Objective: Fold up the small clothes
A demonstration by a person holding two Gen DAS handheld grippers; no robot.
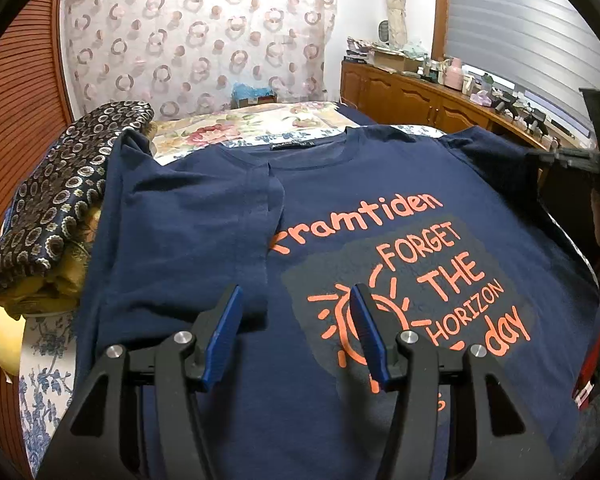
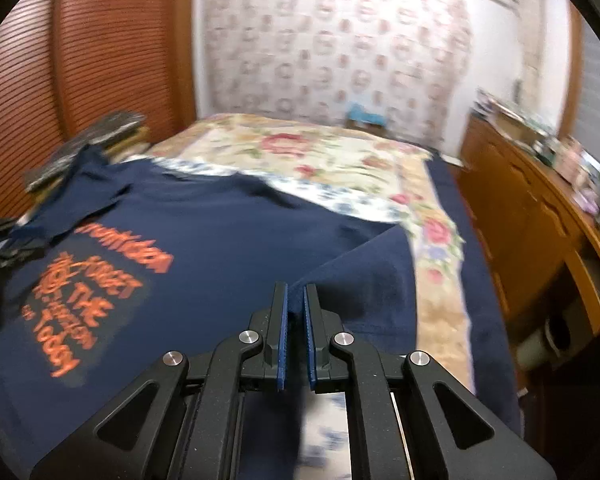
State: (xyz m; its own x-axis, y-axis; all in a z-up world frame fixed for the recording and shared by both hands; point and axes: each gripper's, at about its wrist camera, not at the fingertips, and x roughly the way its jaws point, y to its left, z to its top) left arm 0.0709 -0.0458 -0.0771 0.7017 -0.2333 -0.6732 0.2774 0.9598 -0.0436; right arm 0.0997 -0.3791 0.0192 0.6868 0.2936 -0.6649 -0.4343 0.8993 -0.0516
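A navy T-shirt with orange print lies face up on the bed, collar at the far end. Its left sleeve is folded in over the chest. My left gripper hovers open over the lower front of the shirt, with nothing between its blue pads. In the right wrist view, which is blurred, my right gripper is shut on a pinch of the T-shirt at its right side. The fabric there is lifted into a peaked fold above the bedspread.
A floral bedspread covers the bed beyond the shirt. A folded dark patterned cloth is stacked at the left. A wooden cabinet with cluttered top runs along the right, and a louvred wooden door stands at the left.
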